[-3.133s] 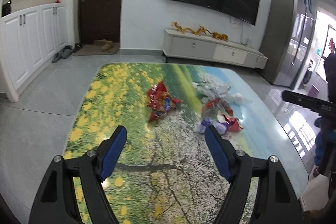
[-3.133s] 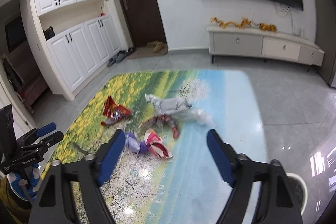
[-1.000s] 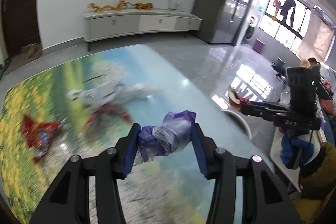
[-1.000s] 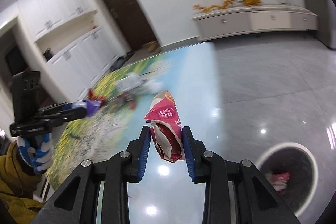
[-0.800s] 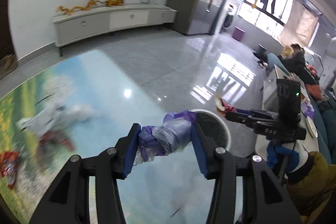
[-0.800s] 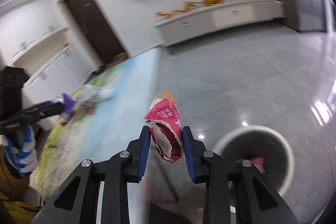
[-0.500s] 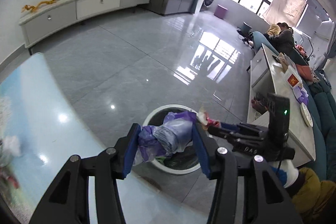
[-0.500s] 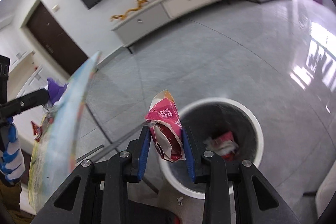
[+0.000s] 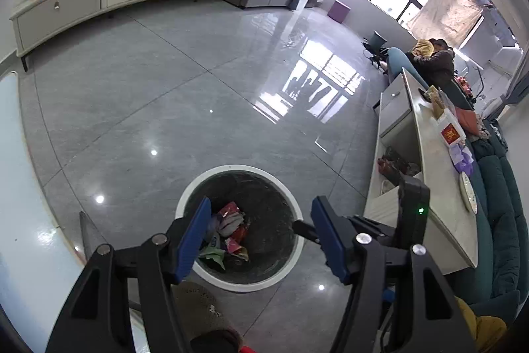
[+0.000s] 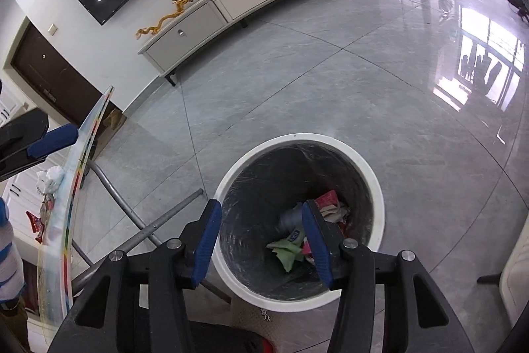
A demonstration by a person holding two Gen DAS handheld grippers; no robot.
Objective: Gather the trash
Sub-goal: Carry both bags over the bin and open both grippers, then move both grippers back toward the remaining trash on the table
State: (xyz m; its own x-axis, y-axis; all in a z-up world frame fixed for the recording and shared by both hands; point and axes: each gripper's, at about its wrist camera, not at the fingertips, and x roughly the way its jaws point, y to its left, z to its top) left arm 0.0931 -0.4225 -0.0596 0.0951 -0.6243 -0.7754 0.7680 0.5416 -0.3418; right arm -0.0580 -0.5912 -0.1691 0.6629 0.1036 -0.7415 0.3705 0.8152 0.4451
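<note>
Having just opened, both claws now empty, wrappers down in bin.

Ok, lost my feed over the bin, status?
Both grippers just opened, empty. Wrappers in bin. Nothing in the way.

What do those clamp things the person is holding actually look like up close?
Each gripper, left and right, is a black plastic frame with silver screws, ending in two flat blue pads. The right one's upright black handle shows a small green light. The person wears a blue-and-white glove.
</note>
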